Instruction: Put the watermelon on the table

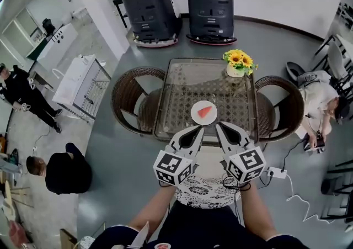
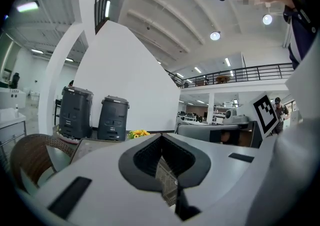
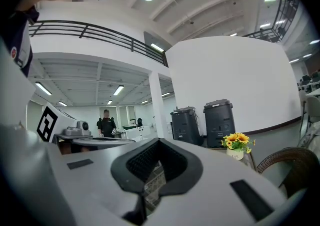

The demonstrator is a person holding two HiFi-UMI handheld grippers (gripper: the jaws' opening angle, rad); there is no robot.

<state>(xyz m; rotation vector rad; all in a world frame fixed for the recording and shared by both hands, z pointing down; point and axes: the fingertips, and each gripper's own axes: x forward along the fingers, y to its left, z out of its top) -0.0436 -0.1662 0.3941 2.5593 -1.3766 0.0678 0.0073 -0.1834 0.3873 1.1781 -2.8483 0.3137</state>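
Note:
A red watermelon slice (image 1: 205, 111) lies on a small white plate (image 1: 196, 117) on the glass table (image 1: 182, 85), near its front edge. My left gripper (image 1: 198, 130) and right gripper (image 1: 220, 127) hover side by side just in front of the plate, both pointing toward it and holding nothing. In the left gripper view, the left gripper (image 2: 161, 137) has its jaws pressed together. The right gripper (image 3: 159, 142) looks the same in the right gripper view. Both gripper views look level across the room, and their own jaws hide the plate.
A pot of sunflowers (image 1: 238, 63) stands at the table's far right corner. Wicker chairs (image 1: 129, 96) (image 1: 281, 104) flank the table. Two dark machines (image 1: 149, 8) stand by the far wall. A person (image 1: 320, 101) sits at right; others are at left (image 1: 25, 96).

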